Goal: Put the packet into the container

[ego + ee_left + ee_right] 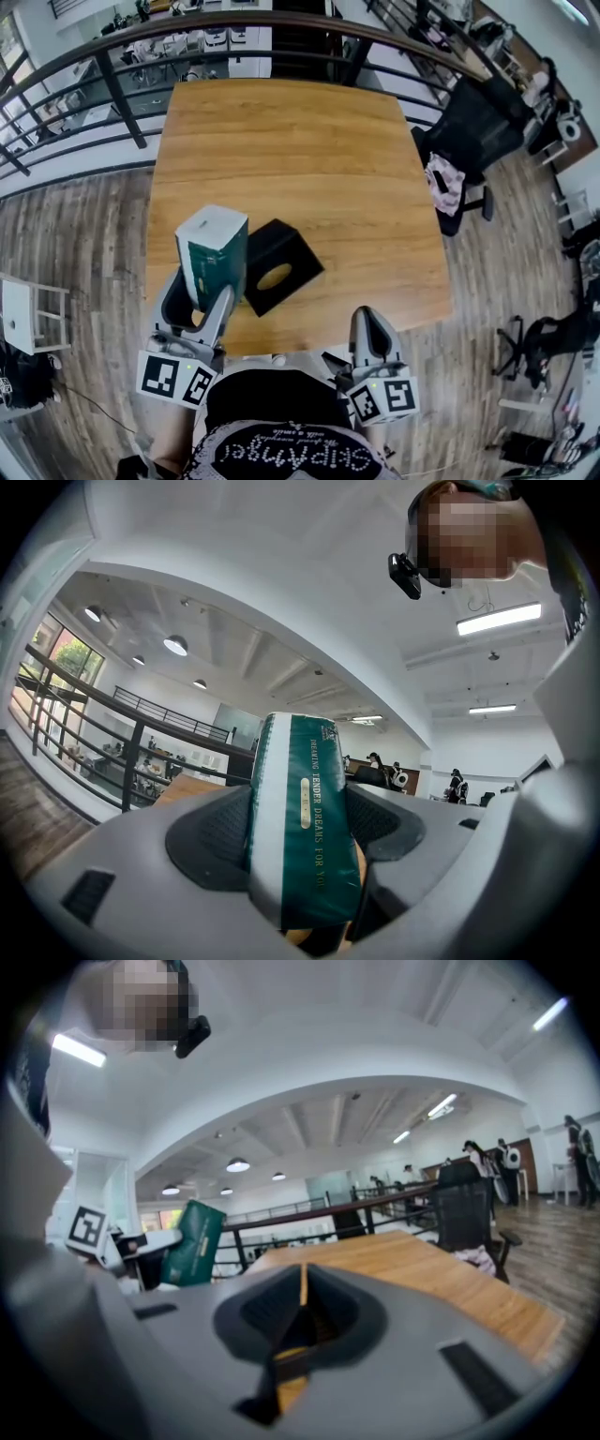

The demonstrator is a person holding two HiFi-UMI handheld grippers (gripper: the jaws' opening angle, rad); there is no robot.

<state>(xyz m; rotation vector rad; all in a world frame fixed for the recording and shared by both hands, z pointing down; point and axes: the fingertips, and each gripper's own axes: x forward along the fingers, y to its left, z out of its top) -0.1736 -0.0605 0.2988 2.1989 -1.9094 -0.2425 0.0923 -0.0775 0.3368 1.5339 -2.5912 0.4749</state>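
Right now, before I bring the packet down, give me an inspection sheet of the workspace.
Surface: wooden table, only the container on it.
Job's things: green-and-white packet held up, not yet in the container; black container near the table's front left, oval opening facing up.
Clutter: nothing seen.
Grippers: left gripper shut on the packet; right gripper shut, empty, by the table's near edge.
Cables: nothing seen on the table.
Surroundings: railing beyond the table; black chair with a pink cloth to the right.
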